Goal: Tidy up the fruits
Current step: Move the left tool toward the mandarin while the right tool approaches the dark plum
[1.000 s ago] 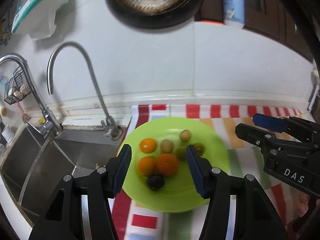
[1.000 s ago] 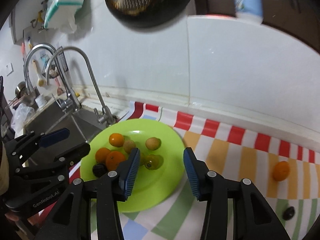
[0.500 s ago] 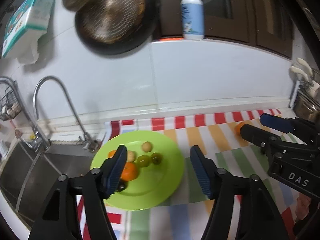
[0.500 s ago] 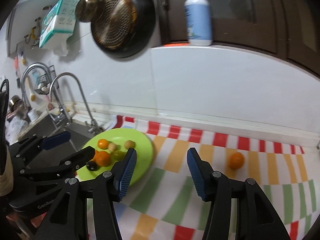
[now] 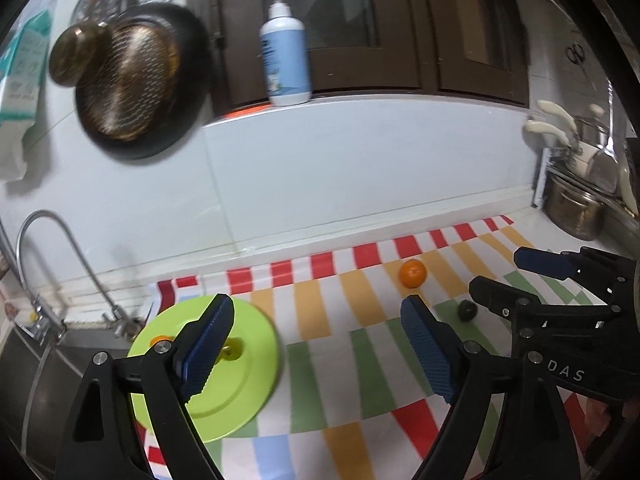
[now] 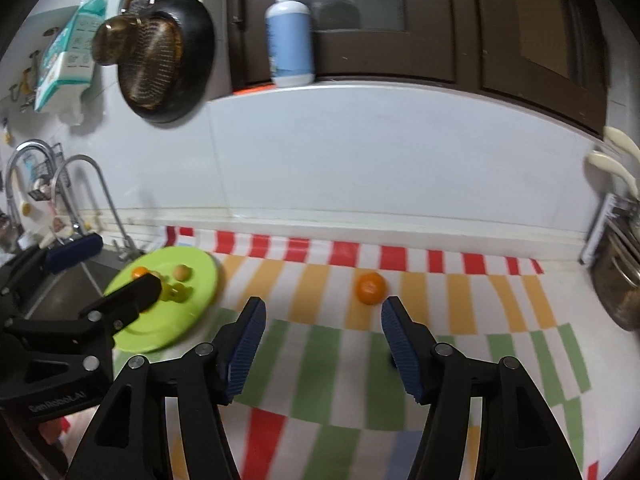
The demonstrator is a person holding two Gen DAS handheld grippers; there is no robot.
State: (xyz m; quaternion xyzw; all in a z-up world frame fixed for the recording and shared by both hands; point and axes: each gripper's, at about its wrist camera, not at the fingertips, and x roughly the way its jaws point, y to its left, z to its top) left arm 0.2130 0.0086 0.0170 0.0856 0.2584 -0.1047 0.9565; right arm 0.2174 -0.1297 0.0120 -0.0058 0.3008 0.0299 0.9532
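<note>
A lime green plate [image 5: 236,384] with several small fruits sits at the left of the striped cloth, next to the sink; it also shows in the right wrist view [image 6: 160,328]. A loose orange [image 5: 412,273] lies on the cloth to the right, also in the right wrist view [image 6: 371,288]. A small dark fruit [image 5: 467,310] lies near it. My left gripper [image 5: 316,348] is open and empty above the cloth. My right gripper [image 6: 320,344] is open and empty, just short of the orange.
A sink with two taps [image 5: 60,264] is at the left. A dark pan [image 5: 132,88] hangs on the wall. A blue pump bottle [image 5: 285,56] stands on the ledge. Metal pots [image 5: 576,208] stand at the far right.
Both grippers have pulled back and swung right, away from the plate. The orange and dark fruit on the cloth have come into view. Both stay open.
</note>
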